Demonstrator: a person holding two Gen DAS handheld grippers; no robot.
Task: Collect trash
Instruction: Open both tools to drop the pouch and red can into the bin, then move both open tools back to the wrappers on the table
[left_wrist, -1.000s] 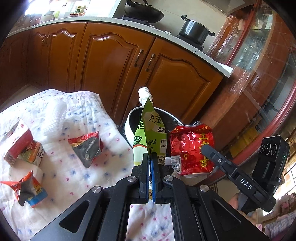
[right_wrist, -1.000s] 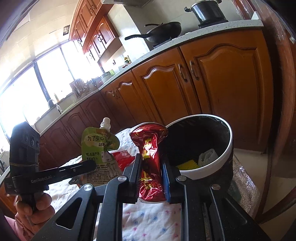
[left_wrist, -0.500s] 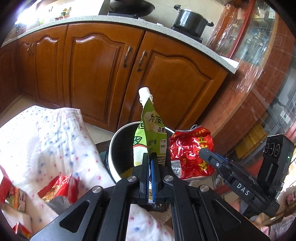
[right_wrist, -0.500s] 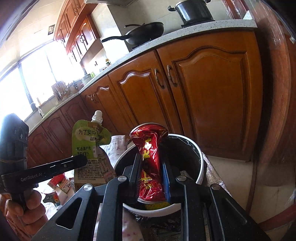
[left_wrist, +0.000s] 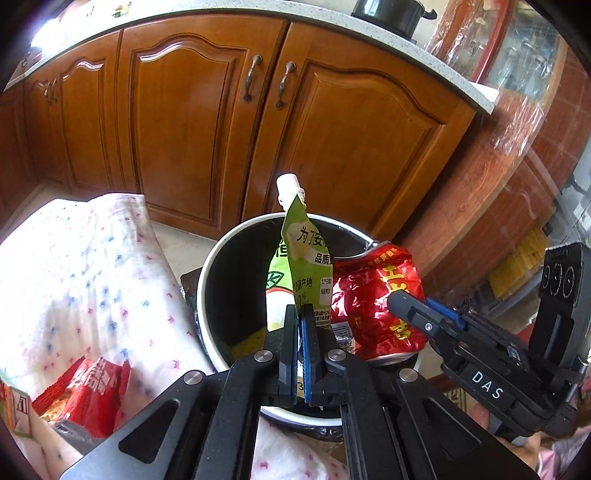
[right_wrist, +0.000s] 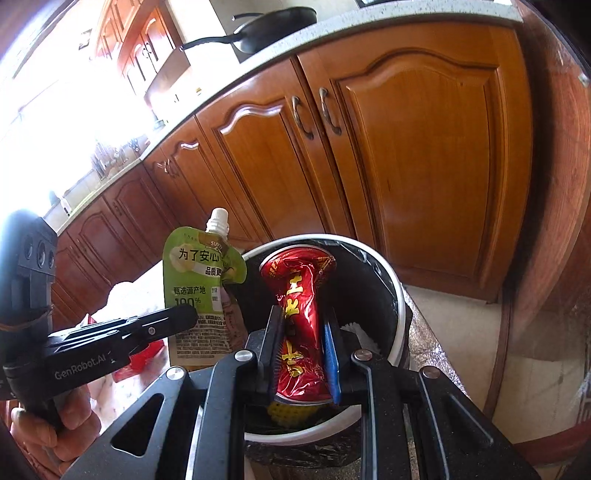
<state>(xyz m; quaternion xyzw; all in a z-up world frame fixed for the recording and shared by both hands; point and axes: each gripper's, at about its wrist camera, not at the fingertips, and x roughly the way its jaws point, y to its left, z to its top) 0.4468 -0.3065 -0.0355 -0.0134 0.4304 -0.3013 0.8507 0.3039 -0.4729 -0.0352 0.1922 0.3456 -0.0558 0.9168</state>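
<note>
Left gripper (left_wrist: 300, 317), fingers clamped on an upright green spouted drink pouch (left_wrist: 303, 269), and right gripper (right_wrist: 303, 332), fingers squeezing a crushed red metal can (right_wrist: 301, 325), both held above a round white-rimmed, black-lined trash bin (left_wrist: 207, 273) beside a floral-clothed table (left_wrist: 85, 273), wooden cabinets (left_wrist: 192, 122) behind.

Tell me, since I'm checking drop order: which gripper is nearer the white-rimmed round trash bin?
Right. The right gripper holds over the bin opening; the left gripper sits by its rim.
</note>
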